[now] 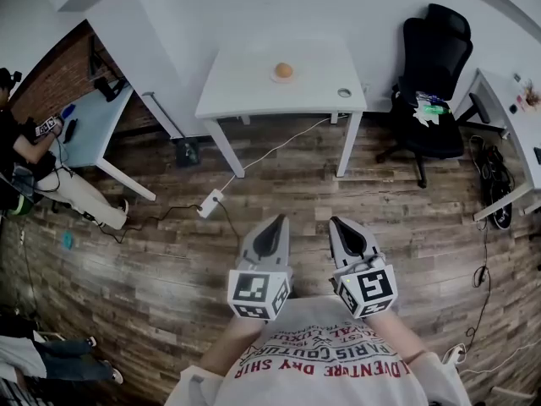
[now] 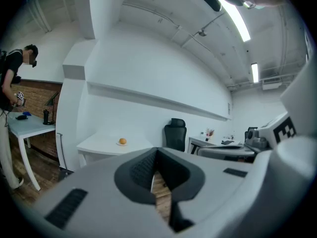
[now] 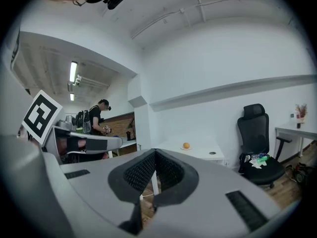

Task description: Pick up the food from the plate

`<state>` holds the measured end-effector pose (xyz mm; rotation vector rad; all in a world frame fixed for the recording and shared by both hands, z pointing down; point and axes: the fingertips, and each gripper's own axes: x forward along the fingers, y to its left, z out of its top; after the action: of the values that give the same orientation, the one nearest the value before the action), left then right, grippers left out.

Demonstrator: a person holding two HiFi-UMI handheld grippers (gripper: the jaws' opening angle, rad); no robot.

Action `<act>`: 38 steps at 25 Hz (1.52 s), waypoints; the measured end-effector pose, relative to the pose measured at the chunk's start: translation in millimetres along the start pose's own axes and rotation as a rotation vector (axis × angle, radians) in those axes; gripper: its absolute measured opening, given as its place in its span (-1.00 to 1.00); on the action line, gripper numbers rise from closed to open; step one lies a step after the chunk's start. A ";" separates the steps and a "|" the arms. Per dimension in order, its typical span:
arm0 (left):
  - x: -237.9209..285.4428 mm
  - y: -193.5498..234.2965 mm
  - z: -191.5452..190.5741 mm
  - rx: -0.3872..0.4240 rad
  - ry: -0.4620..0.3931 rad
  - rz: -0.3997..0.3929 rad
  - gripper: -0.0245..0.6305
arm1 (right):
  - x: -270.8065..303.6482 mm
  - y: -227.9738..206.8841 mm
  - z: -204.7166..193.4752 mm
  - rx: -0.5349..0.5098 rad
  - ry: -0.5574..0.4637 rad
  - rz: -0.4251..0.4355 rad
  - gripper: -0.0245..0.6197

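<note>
Head view puts the food, a small round orange piece, on a pale plate near the back edge of the white table across the room, well apart from you. The left gripper view shows the same food far off on the tabletop, and in the right gripper view it sits just as distant. To the table's right stands a black office chair; between you and the table lies open wood floor with a white cable running to a power strip. Judging from this, you are at the approach step: nothing has been reached for yet. The next move calls for walking up to the table, stepping clear of the cable, then parting one set of jaws before lowering over the food. Your left gripper is held close to your chest, its jaws pressed together with nothing between them. Your right gripper sits just beside it, jaws likewise brought together at the tips, pinching nothing and touching nothing.
</note>
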<state>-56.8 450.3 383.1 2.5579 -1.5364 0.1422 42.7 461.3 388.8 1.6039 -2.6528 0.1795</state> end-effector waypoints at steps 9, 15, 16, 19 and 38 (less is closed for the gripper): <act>15.9 18.4 1.7 -0.007 0.014 -0.010 -0.91 | 22.1 -12.0 -7.5 0.036 0.037 -0.036 -0.90; 57.7 48.3 6.0 -0.020 0.031 -0.045 -0.91 | 68.8 -32.7 -6.0 0.047 0.059 -0.081 -0.90; 66.9 57.6 8.5 -0.027 0.031 -0.046 -0.91 | 80.1 -35.4 -5.1 0.047 0.066 -0.085 -0.90; 96.3 87.1 16.6 -0.046 0.035 -0.046 -0.91 | 117.6 -43.4 -3.6 0.050 0.097 -0.089 -0.90; 253.5 271.7 51.5 -0.033 0.075 -0.123 -0.91 | 348.1 -72.1 14.0 0.043 0.158 -0.178 -0.90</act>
<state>-177.5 95.4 395.6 2.5814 -1.3403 0.1936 -55.3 120.1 412.3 1.7486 -2.3918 0.3437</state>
